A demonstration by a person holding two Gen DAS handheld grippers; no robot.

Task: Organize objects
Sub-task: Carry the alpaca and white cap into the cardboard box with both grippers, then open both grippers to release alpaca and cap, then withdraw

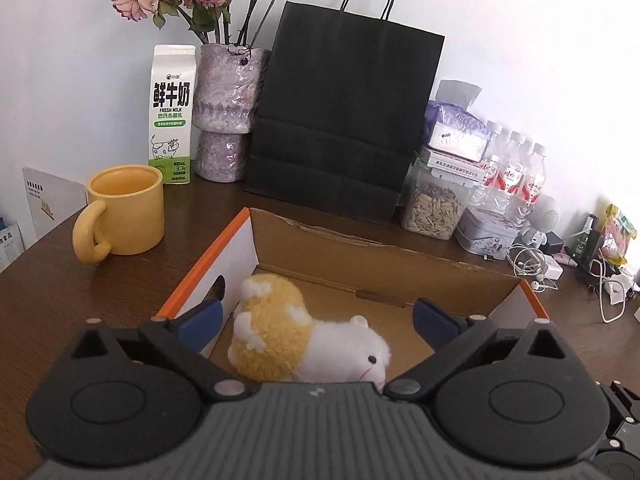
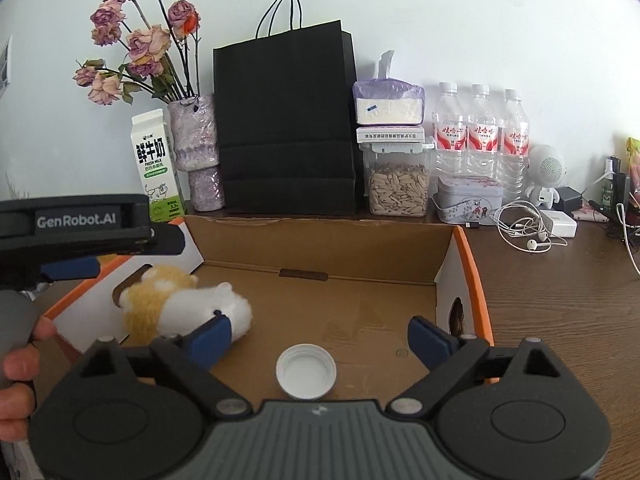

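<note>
An open cardboard box [image 1: 360, 256] with orange edges sits on the wooden desk; it also shows in the right wrist view [image 2: 320, 240]. A yellow-and-white plush sheep [image 1: 296, 340] lies on its side in the box's left end, seen too in the right wrist view [image 2: 180, 304]. A white bottle cap [image 2: 306, 370] lies open side up on the box floor. My left gripper [image 1: 318, 320] is open and empty above the sheep; it appears from the side in the right wrist view [image 2: 80, 256]. My right gripper [image 2: 320, 338] is open and empty just above the cap.
A yellow mug [image 1: 124, 210] stands left of the box. Behind it are a milk carton [image 1: 172, 116], a vase of dried roses [image 1: 226, 112], a black paper bag [image 1: 340, 120], a jar of seeds [image 2: 398, 190], a tin [image 2: 468, 198], water bottles [image 2: 480, 136] and earphone cables [image 2: 528, 232].
</note>
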